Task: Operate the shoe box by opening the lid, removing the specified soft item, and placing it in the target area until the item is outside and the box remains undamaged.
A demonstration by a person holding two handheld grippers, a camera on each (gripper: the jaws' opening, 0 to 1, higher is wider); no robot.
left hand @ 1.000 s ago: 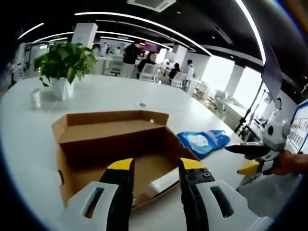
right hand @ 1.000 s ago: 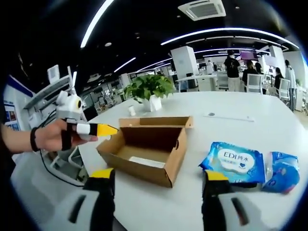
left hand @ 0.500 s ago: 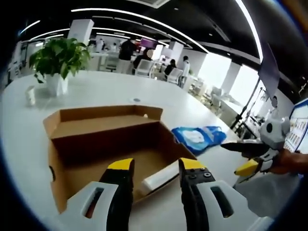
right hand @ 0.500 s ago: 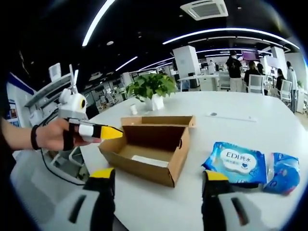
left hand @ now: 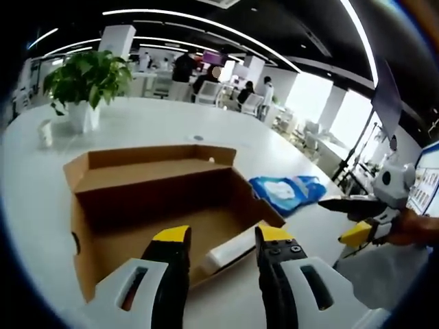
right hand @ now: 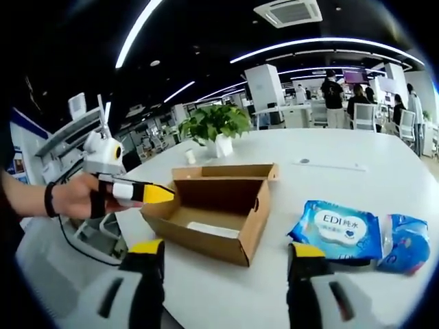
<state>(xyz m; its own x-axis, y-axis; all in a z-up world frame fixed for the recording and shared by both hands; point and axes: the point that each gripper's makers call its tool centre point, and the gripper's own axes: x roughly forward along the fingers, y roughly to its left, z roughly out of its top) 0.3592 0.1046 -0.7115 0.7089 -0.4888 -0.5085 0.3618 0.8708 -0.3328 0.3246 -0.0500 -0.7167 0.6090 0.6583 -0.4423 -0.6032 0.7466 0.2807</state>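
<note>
An open brown cardboard shoe box (left hand: 158,199) (right hand: 218,204) stands on the white table, its lid folded back flat on the far side. A white soft item (left hand: 235,249) (right hand: 212,229) lies on the box floor. My left gripper (left hand: 223,238) is open, just before the box's near wall with nothing between its jaws; in the right gripper view a hand holds this left gripper (right hand: 140,192) beside the box's left corner. My right gripper (right hand: 228,252) is open wide above the table in front of the box; in the left gripper view this right gripper (left hand: 351,219) hangs off the table's right edge.
A blue wet-wipes pack (left hand: 288,193) (right hand: 335,229) lies right of the box, with a second blue pack (right hand: 406,245) beside it. A potted plant (left hand: 86,82) (right hand: 214,127) and a small white cup (left hand: 45,133) (right hand: 187,156) stand behind. People sit at far desks.
Both views shifted slightly with the hands. In the right gripper view the left gripper dipped a little toward the box's left corner. The box, the white item and the packs have not moved.
</note>
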